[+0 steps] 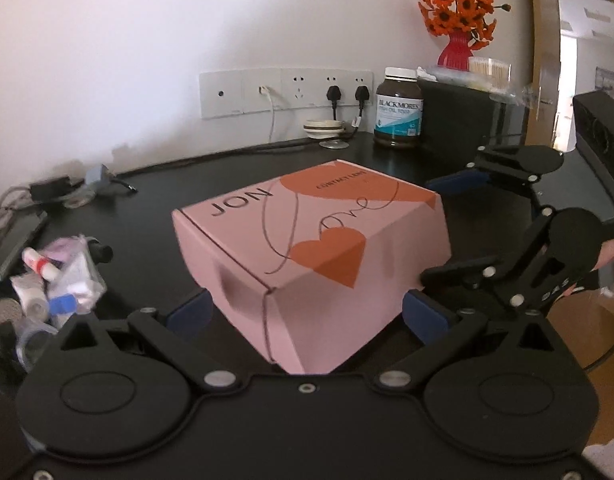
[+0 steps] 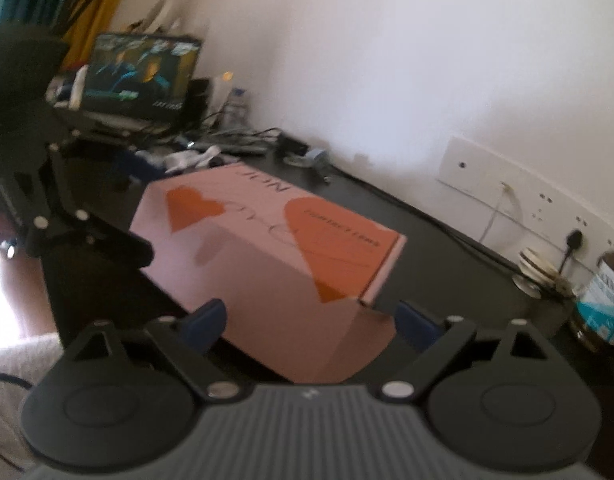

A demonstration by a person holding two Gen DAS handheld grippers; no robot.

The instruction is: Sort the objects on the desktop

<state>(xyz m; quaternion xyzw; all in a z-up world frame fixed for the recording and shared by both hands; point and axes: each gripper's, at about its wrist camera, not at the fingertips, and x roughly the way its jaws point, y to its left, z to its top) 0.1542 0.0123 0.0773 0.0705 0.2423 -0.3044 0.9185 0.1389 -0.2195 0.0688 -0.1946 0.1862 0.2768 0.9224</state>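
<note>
A pink cardboard box (image 1: 307, 240) with orange hearts lies on the black desk (image 1: 147, 216). My left gripper (image 1: 307, 314) stands wide open around the box's near corner, one blue pad (image 1: 189, 314) close beside each face. My right gripper (image 1: 435, 232) reaches in from the right, its fingers astride the box's right end. In the right wrist view the box (image 2: 267, 248) fills the gap of the right gripper (image 2: 311, 320), whose jaws stand wide with the pads (image 2: 205, 322) beside its near end; no squeeze shows. The left gripper (image 2: 139, 208) is at the box's far left side.
A brown supplement bottle (image 1: 399, 116), a black case (image 1: 459, 120) and a red vase of orange flowers (image 1: 457, 50) stand at the back right. Small tubes and packets (image 1: 55, 276) are piled at the left. Cables run below the wall sockets (image 1: 287, 92). A laptop (image 2: 143, 76) stands far left.
</note>
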